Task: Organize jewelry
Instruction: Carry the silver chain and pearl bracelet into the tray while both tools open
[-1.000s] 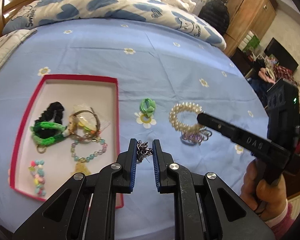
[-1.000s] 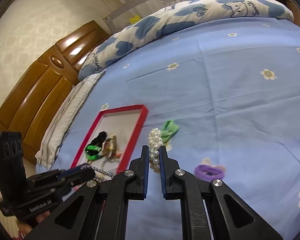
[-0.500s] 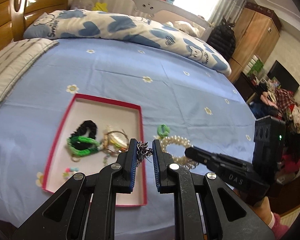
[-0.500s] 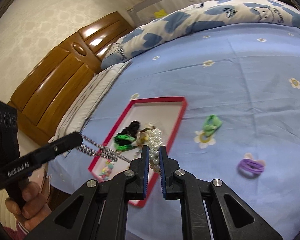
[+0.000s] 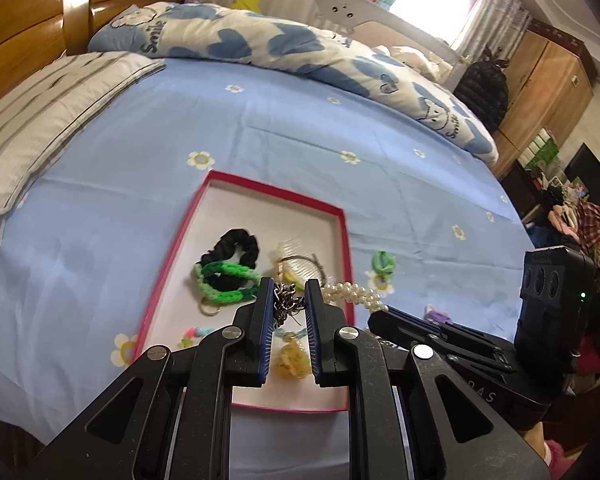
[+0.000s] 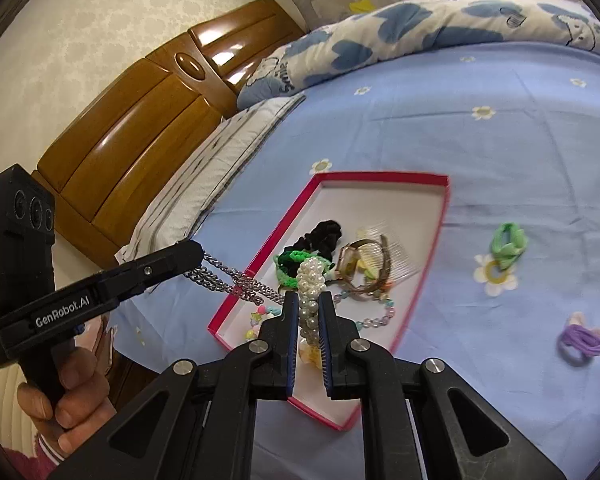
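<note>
A red-rimmed white tray [image 5: 342,236] [image 6: 446,204] lies on the blue bed sheet and holds several pieces: a black scrunchie [image 5: 230,246], a green braided band [image 5: 228,280], a comb and bangle [image 6: 370,260] and bead strings. My left gripper [image 5: 287,294] is shut on a silver chain [image 5: 286,304] above the tray; the chain [image 6: 228,278] hangs from it in the right wrist view. My right gripper [image 6: 309,300] is shut on a pearl bracelet [image 6: 311,284] above the tray, and the bracelet [image 5: 352,294] also shows in the left wrist view.
A green hair tie [image 6: 508,244] [image 5: 383,262] and a purple hair tie [image 6: 580,340] lie on the sheet right of the tray. A folded quilt [image 5: 280,46] lies at the far side, a striped pillow [image 5: 40,120] at the left by the wooden headboard [image 6: 140,120].
Both grippers have lifted their pieces off the sheet and moved left, over the tray. The pearl bracelet and the chain now hang above the tray.
</note>
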A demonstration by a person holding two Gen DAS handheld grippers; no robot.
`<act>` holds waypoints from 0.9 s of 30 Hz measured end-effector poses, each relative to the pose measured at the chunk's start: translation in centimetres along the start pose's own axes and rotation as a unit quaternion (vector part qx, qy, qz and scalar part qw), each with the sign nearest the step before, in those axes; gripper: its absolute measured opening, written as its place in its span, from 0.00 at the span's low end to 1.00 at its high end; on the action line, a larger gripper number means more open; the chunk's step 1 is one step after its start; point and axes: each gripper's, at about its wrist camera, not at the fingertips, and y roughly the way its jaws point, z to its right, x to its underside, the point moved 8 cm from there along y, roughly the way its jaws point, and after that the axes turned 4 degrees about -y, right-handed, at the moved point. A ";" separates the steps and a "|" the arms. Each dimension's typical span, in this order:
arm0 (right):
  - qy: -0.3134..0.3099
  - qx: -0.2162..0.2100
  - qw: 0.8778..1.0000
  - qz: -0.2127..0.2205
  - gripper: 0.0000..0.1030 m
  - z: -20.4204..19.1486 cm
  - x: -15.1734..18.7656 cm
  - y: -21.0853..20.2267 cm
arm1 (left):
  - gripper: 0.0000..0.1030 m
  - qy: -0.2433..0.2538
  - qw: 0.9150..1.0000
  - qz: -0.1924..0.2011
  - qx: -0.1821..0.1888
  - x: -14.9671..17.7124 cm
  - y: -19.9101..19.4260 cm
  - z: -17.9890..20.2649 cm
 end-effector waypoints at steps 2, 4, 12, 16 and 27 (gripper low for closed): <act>0.003 0.000 1.000 -0.007 0.09 0.0 0.2 1.0 | 0.13 -0.008 1.000 -0.005 0.000 0.2 0.5 -0.6; 0.009 -0.005 1.000 -0.015 0.09 0.1 0.4 2.0 | 0.13 -0.012 1.000 -0.008 -0.005 0.2 1.1 -1.1; 0.028 0.011 0.998 -0.046 0.09 2.1 1.5 5.1 | 0.13 -0.026 0.998 -0.036 -0.035 1.6 4.1 -4.0; 0.032 0.020 0.998 -0.059 0.09 2.9 1.9 6.0 | 0.13 -0.036 0.997 -0.052 -0.054 2.6 5.6 -5.8; 0.028 0.048 0.996 -0.072 0.10 3.9 2.0 7.1 | 0.13 -0.032 0.992 -0.081 -0.094 4.2 8.4 -7.9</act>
